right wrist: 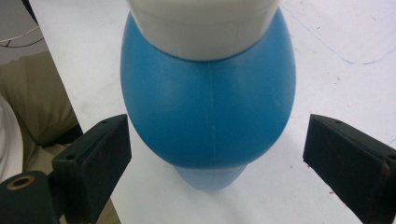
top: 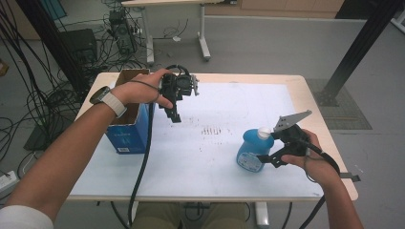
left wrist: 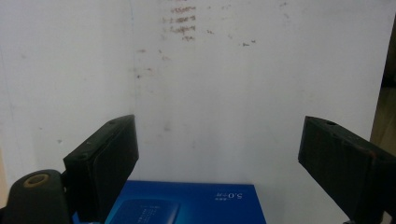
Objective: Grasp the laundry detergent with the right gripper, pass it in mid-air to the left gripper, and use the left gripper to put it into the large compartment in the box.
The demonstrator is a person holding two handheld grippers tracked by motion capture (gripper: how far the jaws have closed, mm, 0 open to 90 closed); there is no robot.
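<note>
Your table (top: pixel 286 86) carries a white sheet (top: pixel 224 157). At its nine o'clock edge stands the open blue carton (top: pixel 125 133). At four o'clock sits the blue bottle (top: pixel 252 151) with its white cap (top: pixel 263 131), upright. Your right gripper (top: pixel 268 160) has its jaws spread wide either side of the bottle, not touching it. Your left gripper (top: pixel 175 116), beside the carton, is also spread wide and holds nothing.

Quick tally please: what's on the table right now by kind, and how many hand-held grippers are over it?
Blue bottle with white cap: 1
Blue cardboard box, open top: 1
Hand-held gripper: 2, the left hand-held gripper with open jaws beside the box, the right hand-held gripper with open jaws at the bottle
Total: 4
</note>
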